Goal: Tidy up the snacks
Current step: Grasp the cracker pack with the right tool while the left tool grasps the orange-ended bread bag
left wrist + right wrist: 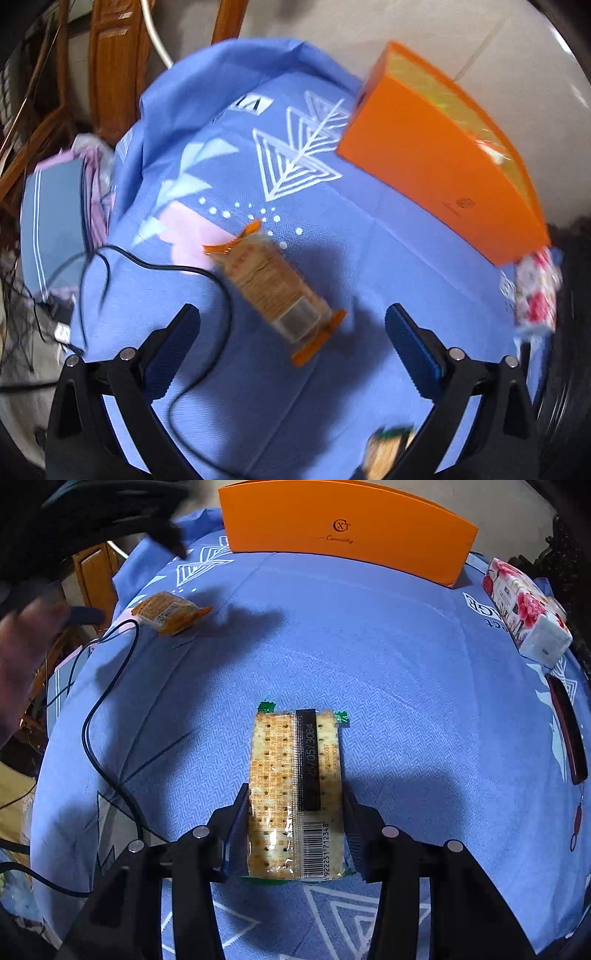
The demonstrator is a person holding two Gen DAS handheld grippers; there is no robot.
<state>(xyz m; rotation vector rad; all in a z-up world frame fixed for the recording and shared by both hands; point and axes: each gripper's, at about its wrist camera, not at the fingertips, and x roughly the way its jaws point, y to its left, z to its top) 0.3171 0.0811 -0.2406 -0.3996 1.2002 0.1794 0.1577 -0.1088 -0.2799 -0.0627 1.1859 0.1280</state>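
Note:
An orange-trimmed cracker pack [269,280] lies slantwise on the blue patterned cloth [369,258]. My left gripper [291,314] hovers over its near end, open, with both fingers well clear of it. In the right wrist view a green-trimmed cracker pack [280,746] lies lengthwise between the fingers of my right gripper [295,792], whose pads press on its two long sides. The orange-trimmed pack [168,613] shows far left there, under a blurred hand [26,646]. A blurred corner of the green-trimmed pack [388,450] shows at the bottom of the left wrist view.
An orange box [343,528] stands at the cloth's far edge. A floral tissue pack [524,609] lies at the right, with a dark red flat object [567,731] nearer. A black cable [92,720] runs across the left side. Wooden furniture [114,74] stands beyond the edge.

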